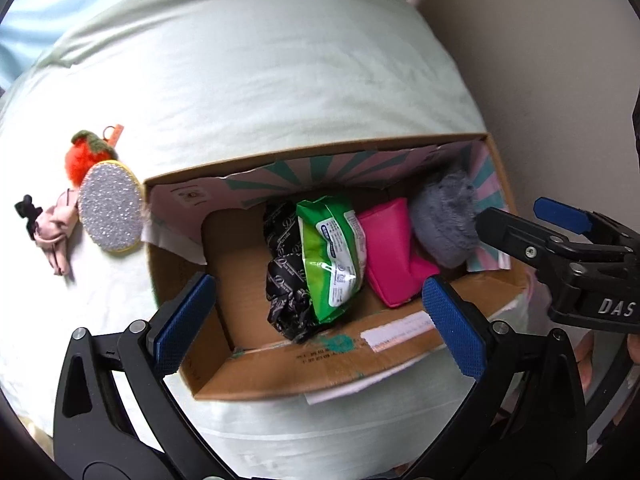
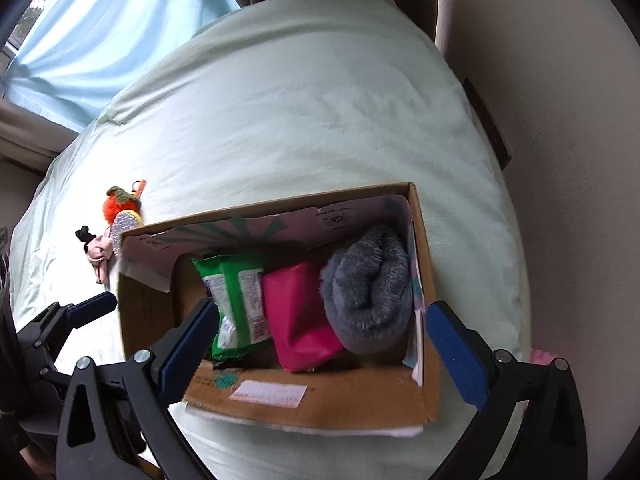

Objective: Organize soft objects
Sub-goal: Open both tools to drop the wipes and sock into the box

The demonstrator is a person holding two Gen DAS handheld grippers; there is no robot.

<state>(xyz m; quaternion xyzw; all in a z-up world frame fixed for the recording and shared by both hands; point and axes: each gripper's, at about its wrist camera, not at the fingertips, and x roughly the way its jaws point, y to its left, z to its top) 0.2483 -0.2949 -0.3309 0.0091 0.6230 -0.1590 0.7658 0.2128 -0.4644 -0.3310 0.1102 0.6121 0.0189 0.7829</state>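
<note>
An open cardboard box (image 1: pixel 304 372) (image 2: pixel 320 404) sits on a pale green bed. Inside lie a black printed bag (image 1: pixel 286 272), a green wipes pack (image 1: pixel 334 252) (image 2: pixel 236 300), a pink pouch (image 1: pixel 390 252) (image 2: pixel 300 316) and a grey fluffy cloth (image 1: pixel 442 218) (image 2: pixel 368 292). My left gripper (image 1: pixel 320 320) is open and empty above the box's near wall. My right gripper (image 2: pixel 320 348) is open and empty over the box; in the left wrist view it (image 1: pixel 532 216) hovers by the grey cloth. Left of the box lie an orange plush (image 1: pixel 86 156), a sparkly oval pad (image 1: pixel 110 210) and a pink soft toy (image 1: pixel 54 226).
The bed sheet (image 1: pixel 260 80) stretches behind the box. A beige wall (image 2: pixel 560 120) runs along the right side. A blue curtain (image 2: pixel 100 32) hangs at the far left. The left gripper also shows at the left edge of the right wrist view (image 2: pixel 80 312).
</note>
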